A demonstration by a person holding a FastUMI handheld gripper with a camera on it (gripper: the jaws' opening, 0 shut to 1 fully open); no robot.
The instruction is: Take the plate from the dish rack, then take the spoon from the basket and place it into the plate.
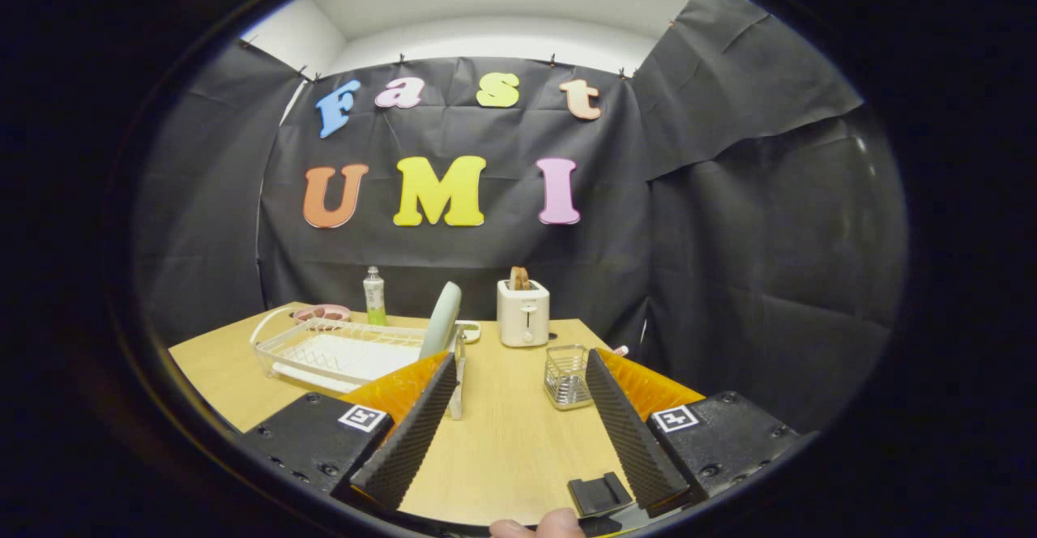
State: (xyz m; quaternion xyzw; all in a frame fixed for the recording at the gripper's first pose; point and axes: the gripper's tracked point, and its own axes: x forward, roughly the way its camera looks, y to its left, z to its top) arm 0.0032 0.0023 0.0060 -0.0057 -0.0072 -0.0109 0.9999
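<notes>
Plate [441,321] pale green, upright in white dish rack [340,353], wire basket [566,376] beside, hand-held gripper [520,418] spread, empty.

Ahead of me on the wooden worktop [518,441] I see a white toaster [523,313] holding toast, a clear bottle [373,296], and a pink dish [322,313].

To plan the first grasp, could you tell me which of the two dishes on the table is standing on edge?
The pale green plate stands upright in the dish rack, just beyond the open gripper; the pink dish lies flat behind the rack.
</notes>
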